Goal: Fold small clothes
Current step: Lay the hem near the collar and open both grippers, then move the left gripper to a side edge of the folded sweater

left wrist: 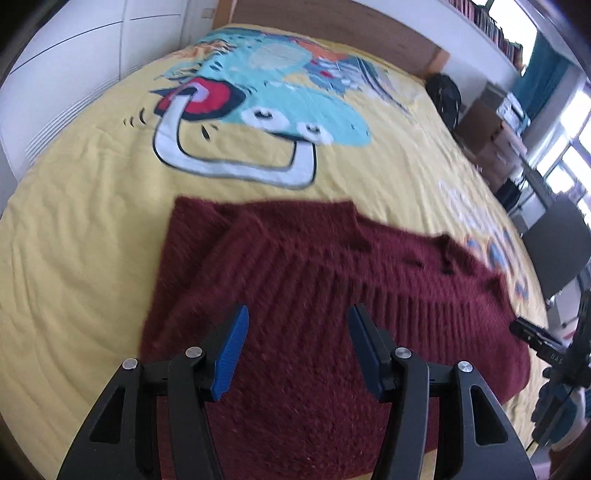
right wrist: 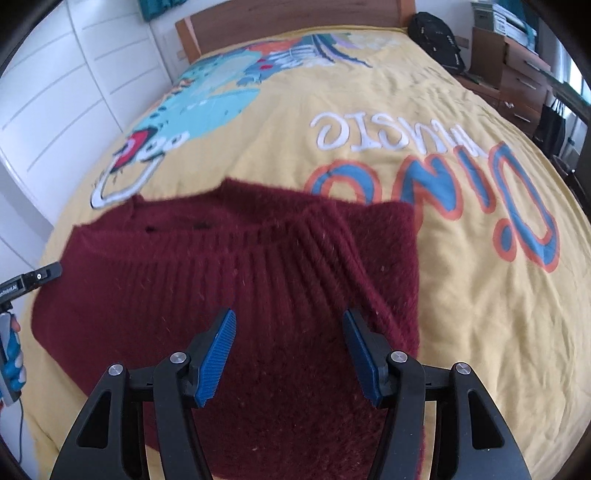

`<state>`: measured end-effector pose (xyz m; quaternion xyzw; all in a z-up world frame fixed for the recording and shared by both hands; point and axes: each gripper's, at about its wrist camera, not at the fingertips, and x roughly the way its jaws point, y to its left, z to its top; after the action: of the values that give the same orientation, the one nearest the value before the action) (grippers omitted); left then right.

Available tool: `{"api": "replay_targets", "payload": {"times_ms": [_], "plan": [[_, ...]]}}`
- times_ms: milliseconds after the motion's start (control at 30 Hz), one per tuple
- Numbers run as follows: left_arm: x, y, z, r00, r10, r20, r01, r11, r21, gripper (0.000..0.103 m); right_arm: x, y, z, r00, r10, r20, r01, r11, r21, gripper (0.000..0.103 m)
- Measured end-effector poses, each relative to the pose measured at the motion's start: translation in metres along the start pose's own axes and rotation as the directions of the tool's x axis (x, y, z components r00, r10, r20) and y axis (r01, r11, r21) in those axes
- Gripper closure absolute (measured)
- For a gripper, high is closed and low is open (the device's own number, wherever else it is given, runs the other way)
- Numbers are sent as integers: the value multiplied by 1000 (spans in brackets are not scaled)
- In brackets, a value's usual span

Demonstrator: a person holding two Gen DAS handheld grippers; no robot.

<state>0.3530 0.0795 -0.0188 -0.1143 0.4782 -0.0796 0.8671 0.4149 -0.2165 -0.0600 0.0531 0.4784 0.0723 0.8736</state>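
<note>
hovering over the near part of the dark red knitted sweater (left wrist: 295,280), the left gripper (left wrist: 295,321) has its blue-padded jaws spread wide and empty. the right gripper (right wrist: 288,325) hangs the same way over the sweater (right wrist: 236,280), jaws wide apart, gripping nothing. the sweater lies flat on the yellow bedspread (left wrist: 81,221), ribbed folds running toward 12 o'clock. beyond it, at 11 o'clock, the dinosaur print (left wrist: 273,92), then the wooden headboard (right wrist: 288,18).
</note>
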Motion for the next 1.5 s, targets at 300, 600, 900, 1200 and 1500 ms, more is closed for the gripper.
{"api": "replay_targets", "payload": {"times_ms": [300, 600, 900, 1200, 1500], "plan": [[26, 0, -16, 997, 68, -44, -66, 997, 37, 51, 7, -9, 0, 1000, -24, -16, 24, 1000, 1, 41], [-5, 2, -5, 995, 96, -6, -96, 995, 39, 51, -21, -16, 3, 999, -54, 8, 53, 998, 24, 41], [-40, 11, -8, 993, 112, 39, -112, 994, 5, 51, -66, -18, -3, 996, -68, 59, 66, 997, 27, 41], [-61, 28, -23, 992, 120, 38, -119, 993, -28, 45, -92, -14, -24, 996, -72, 61, 71, 997, 26, 41], [-74, 69, -44, 992, 125, 8, -124, 987, -100, 40, -95, -16, -53, 996, -91, 22, 90, 995, 39, 41]]}}
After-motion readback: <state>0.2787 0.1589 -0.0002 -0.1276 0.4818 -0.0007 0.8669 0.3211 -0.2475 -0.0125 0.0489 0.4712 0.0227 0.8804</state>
